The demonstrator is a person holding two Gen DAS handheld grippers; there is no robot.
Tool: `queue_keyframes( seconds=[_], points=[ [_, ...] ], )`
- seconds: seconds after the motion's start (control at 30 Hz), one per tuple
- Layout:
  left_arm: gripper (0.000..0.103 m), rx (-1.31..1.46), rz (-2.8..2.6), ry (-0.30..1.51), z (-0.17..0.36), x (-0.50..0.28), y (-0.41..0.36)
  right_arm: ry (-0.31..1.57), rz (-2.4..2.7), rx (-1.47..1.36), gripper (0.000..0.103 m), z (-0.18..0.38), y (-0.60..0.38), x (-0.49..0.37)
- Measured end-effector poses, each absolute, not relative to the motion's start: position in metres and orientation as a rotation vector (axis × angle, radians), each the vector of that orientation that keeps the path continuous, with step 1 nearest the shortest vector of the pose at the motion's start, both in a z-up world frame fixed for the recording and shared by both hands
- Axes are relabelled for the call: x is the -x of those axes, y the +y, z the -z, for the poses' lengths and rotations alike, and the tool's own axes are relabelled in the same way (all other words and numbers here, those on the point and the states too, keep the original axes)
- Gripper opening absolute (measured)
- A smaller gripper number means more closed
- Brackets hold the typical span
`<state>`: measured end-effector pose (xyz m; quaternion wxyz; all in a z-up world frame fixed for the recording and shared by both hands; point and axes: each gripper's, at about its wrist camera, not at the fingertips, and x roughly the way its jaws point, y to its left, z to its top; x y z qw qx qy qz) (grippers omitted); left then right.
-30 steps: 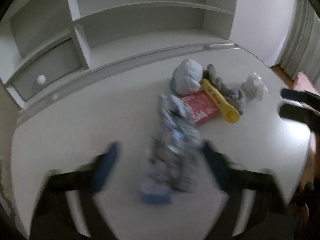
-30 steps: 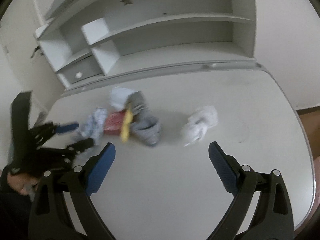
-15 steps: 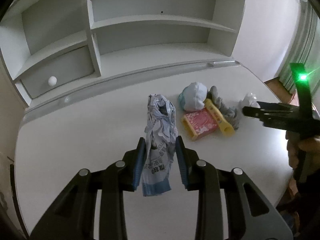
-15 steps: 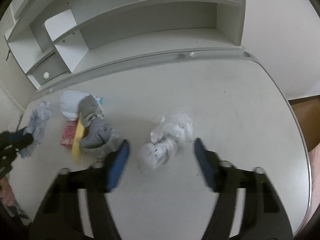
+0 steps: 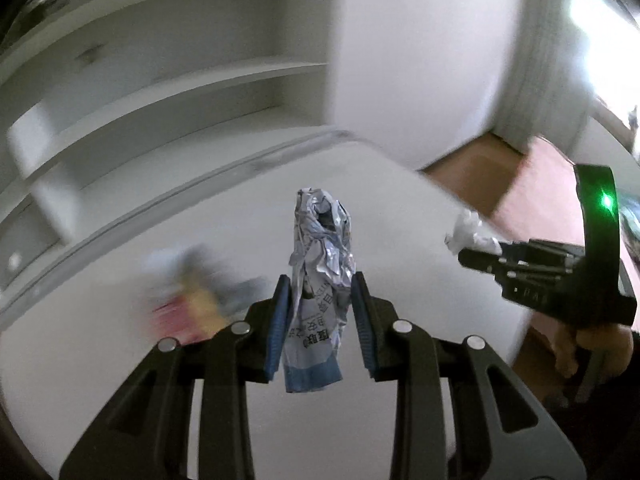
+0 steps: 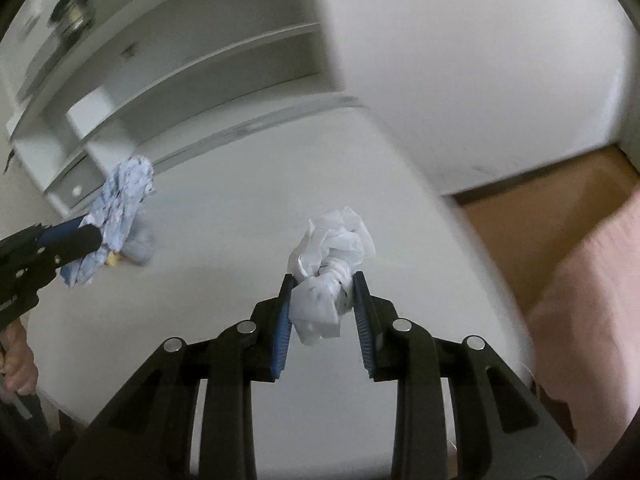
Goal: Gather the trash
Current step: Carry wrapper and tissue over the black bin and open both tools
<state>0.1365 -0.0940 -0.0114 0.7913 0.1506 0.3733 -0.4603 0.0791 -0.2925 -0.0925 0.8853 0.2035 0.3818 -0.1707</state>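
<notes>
My left gripper [image 5: 319, 292] is shut on a crumpled silver and blue wrapper [image 5: 320, 276], held upright above the white desk [image 5: 120, 360]. In the right wrist view the same wrapper [image 6: 116, 216] hangs from the left gripper [image 6: 90, 238] at the left edge. My right gripper [image 6: 323, 292] is shut on a crumpled white plastic bag [image 6: 330, 264], lifted off the desk [image 6: 240, 200]. The left wrist view shows that bag [image 5: 470, 232] at the tip of the right gripper [image 5: 466, 258], far right.
A blurred heap of remaining trash [image 5: 192, 300], red, yellow and grey, lies on the desk left of my left gripper. White shelves [image 6: 180, 60] rise behind the desk. Brown floor [image 6: 540, 200] and a pink fabric [image 6: 592, 300] show to the right. A hand [image 6: 16, 360] holds the left gripper.
The left gripper closed on the wrapper and lifted it. The right gripper closed on the white bag and raised it. Both views have swung to the right, toward the desk's edge.
</notes>
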Motion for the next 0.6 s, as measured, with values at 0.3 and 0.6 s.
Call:
queue_keyframes(
  seconds=[0.3, 0.6],
  points=[
    [0.031, -0.418, 1.353, 0.806, 0.031, -0.012, -0.242, 0.765, 0.661, -0.608, 0.028, 0.129, -0.382, 0.090],
    [0.031, -0.559, 1.553, 0.888, 0.085, 0.085, -0.339, 0.807, 0.799, -0.766, 0.028, 0.190, -0.433, 0.185]
  ],
)
